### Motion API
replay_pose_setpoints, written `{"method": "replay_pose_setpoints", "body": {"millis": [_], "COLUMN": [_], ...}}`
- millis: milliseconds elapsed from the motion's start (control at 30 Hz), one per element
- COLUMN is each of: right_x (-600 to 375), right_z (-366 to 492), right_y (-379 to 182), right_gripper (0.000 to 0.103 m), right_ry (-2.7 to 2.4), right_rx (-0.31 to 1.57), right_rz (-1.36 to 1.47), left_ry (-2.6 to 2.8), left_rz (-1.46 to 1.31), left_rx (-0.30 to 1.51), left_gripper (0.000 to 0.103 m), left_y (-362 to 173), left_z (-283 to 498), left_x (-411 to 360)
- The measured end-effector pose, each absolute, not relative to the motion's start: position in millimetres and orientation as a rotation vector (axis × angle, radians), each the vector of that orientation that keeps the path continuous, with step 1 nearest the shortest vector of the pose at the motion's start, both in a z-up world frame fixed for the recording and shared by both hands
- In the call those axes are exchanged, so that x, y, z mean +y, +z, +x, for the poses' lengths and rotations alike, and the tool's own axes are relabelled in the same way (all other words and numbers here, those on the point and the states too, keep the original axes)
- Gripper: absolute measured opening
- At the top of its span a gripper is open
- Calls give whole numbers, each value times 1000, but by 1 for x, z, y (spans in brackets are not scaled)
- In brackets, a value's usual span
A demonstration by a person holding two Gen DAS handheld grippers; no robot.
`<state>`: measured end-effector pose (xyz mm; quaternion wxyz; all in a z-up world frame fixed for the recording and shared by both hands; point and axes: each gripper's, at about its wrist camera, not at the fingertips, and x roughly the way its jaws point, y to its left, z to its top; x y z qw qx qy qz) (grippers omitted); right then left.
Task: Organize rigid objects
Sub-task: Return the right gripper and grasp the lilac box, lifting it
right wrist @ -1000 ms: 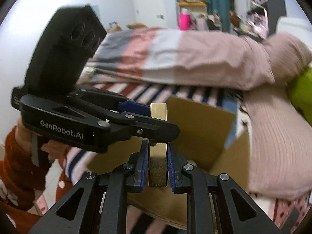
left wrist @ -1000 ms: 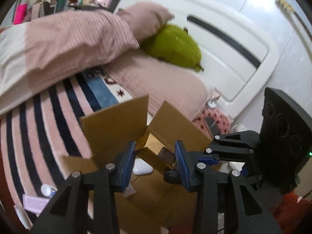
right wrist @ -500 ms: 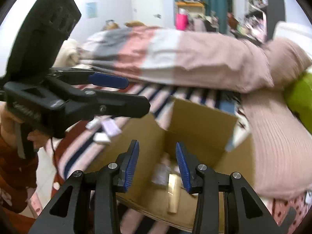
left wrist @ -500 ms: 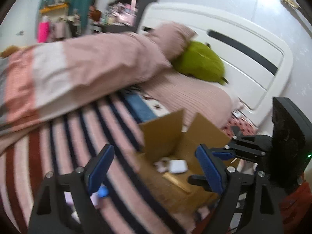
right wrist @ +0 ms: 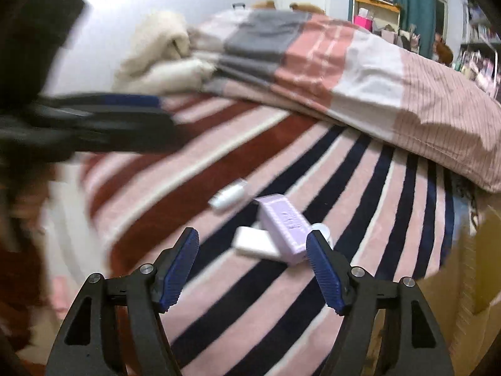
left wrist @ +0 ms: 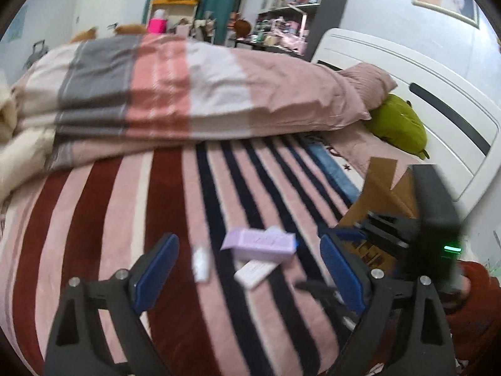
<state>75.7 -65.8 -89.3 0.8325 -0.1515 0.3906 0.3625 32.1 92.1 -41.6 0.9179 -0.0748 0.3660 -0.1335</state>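
A lilac box (left wrist: 259,244) (right wrist: 285,227) lies on the striped bedspread, partly on top of a flat white box (left wrist: 255,272) (right wrist: 254,242). A small white tube (left wrist: 200,262) (right wrist: 228,195) lies just to their left. My left gripper (left wrist: 247,271) is open and empty, hovering near these items. My right gripper (right wrist: 253,266) is open and empty, with the lilac box just ahead of its right finger. The cardboard box (left wrist: 380,197) (right wrist: 469,285) stands at the right. The right gripper also shows in the left wrist view (left wrist: 391,232), and the left one, blurred, in the right wrist view (right wrist: 103,122).
A folded pink, white and grey quilt (left wrist: 175,94) lies across the back of the bed. A green plush (left wrist: 399,127) and a pink pillow (left wrist: 369,83) rest by the white headboard (left wrist: 438,109). A cream blanket (right wrist: 159,53) is piled at the far left.
My right gripper let go of the gold bar into the cardboard box and opened. Both grippers swung left, away from the box, to the small items on the bedspread.
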Motion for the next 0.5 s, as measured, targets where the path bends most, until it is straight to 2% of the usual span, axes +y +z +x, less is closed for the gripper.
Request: {"method": "replay_pose_setpoints", "body": {"millis": [133, 333, 367, 400, 433, 500], "right_x": [-52, -50, -51, -51, -51, -51], "right_z": [107, 132, 132, 130, 127, 123], "right_y": [-127, -149, -150, -150, -150, -148], "right_gripper": [68, 67, 63, 47, 35, 34], "right_ry": [686, 685, 705, 713, 710, 705], "right_rx": [876, 950, 958, 959, 962, 953], "right_rz": [-337, -340, -331, -335, -350, -352], "left_ry": [-255, -238, -240, -239, -238, -238], "left_rz": [-205, -215, -220, -222, -221, -221], "left_rx": [767, 774, 775, 776, 776, 780], "left_gripper": [90, 90, 90, 90, 90, 90], "left_y": [-61, -70, -71, -72, -71, -71], "left_z": [22, 16, 16, 16, 15, 17], "left_x": [116, 129, 130, 130, 131, 129]}}
